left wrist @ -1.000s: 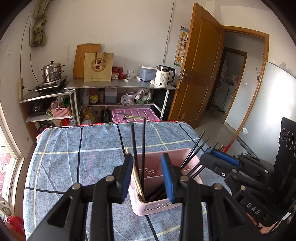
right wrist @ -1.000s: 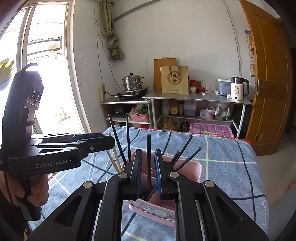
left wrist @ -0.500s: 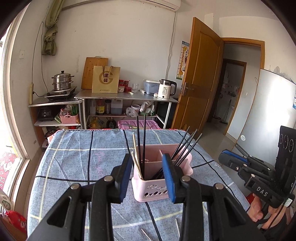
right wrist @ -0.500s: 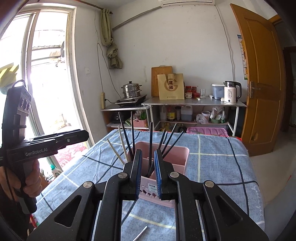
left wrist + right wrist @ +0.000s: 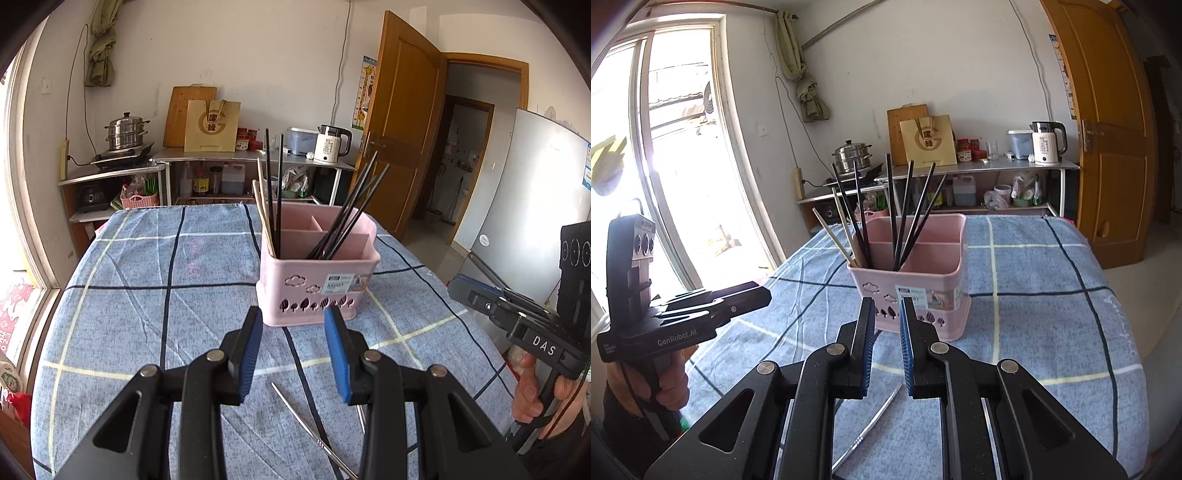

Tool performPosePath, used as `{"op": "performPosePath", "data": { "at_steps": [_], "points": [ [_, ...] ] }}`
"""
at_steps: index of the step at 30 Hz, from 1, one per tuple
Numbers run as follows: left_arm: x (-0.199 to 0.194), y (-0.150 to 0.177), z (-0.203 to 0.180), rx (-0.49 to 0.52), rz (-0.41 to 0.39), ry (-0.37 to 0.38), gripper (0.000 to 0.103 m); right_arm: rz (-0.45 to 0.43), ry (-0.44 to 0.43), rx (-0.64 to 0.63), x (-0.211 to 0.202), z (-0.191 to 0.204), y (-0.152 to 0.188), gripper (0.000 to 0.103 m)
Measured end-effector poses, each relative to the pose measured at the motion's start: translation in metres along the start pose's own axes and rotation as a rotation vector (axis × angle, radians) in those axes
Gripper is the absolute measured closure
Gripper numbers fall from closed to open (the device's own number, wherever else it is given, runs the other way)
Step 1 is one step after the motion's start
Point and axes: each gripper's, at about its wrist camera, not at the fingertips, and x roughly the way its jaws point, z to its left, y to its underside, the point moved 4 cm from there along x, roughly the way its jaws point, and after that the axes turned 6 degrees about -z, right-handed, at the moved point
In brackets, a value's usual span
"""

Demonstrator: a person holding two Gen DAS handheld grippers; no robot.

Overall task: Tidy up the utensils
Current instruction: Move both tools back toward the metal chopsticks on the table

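A pink utensil basket stands upright on the blue checked tablecloth. Black chopsticks and a few wooden chopsticks stand in its compartments. My left gripper hovers just in front of the basket, open and empty. My right gripper is close beside it, its jaws a narrow gap apart with nothing between them. A thin metal chopstick lies on the cloth beneath both grippers; another is half hidden behind a left finger.
Behind the table, metal shelves carry a steamer pot, a kettle, a paper bag and bottles. A window is on the left and a wooden door on the right. A hand holds each gripper at the frame edges.
Both grippers have drawn back from over the basket and sunk toward the near table edge. The basket now sits farther ahead, and the metal chopsticks on the cloth have come into view.
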Motion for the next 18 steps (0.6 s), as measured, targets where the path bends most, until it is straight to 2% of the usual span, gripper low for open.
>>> {"op": "performPosePath", "data": {
  "at_steps": [8, 15, 18],
  "points": [
    [0.019, 0.045, 0.002, -0.046, 0.113, -0.006, 0.066, 0.1, 0.013, 0.044, 0.013, -0.007, 0.037, 0.089],
    [0.052, 0.081, 0.009, -0.093, 0.25, -0.035, 0.067, 0.232, 0.037, 0.053, 0.044, -0.008, 0.075, 0.089],
    [0.064, 0.091, 0.01, -0.117, 0.29, -0.025, 0.067, 0.28, 0.037, 0.062, 0.057, -0.008, 0.089, 0.089]
  ]
}}
